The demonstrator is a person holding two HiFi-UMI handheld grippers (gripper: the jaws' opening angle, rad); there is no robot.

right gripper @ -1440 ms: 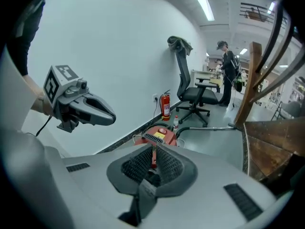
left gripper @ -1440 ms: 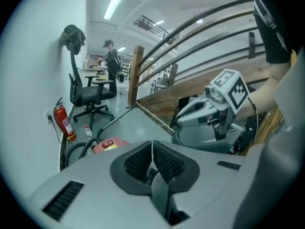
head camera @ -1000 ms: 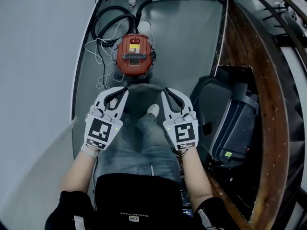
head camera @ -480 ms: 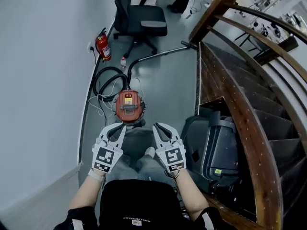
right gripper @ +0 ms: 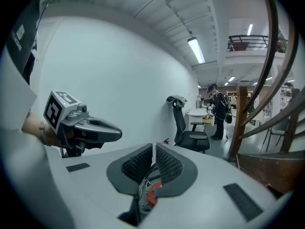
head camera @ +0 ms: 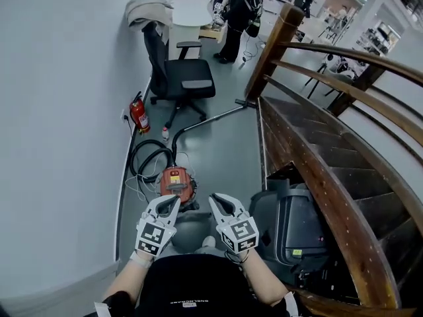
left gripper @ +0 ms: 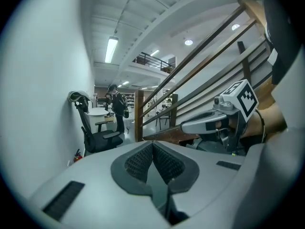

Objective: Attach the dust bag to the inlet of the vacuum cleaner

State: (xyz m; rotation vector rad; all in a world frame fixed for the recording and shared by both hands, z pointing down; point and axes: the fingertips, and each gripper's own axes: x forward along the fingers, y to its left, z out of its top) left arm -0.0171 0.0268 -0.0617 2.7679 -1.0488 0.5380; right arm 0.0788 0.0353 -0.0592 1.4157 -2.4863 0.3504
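The red vacuum cleaner (head camera: 175, 182) stands on the grey floor by the left wall, its black hose (head camera: 147, 160) coiled behind it and the wand running off toward the stairs. Both grippers are held side by side high above it, close to the person's body. My left gripper (head camera: 174, 201) (left gripper: 152, 144) is shut with nothing between its pads. My right gripper (head camera: 213, 199) (right gripper: 153, 148) is shut and empty too; a bit of the red vacuum (right gripper: 151, 195) shows below its jaws. I cannot pick out a dust bag in any view.
A black office chair (head camera: 188, 84) and a red fire extinguisher (head camera: 139, 116) stand along the left wall. A wooden staircase with a railing (head camera: 317, 144) rises on the right, with a dark grey machine (head camera: 294, 226) under it. A person (head camera: 234, 12) stands near a white table (head camera: 192, 8).
Both grippers and the head camera have risen together, so the vacuum now looks smaller and farther below. More of the room has come into view. The jaws stayed shut.
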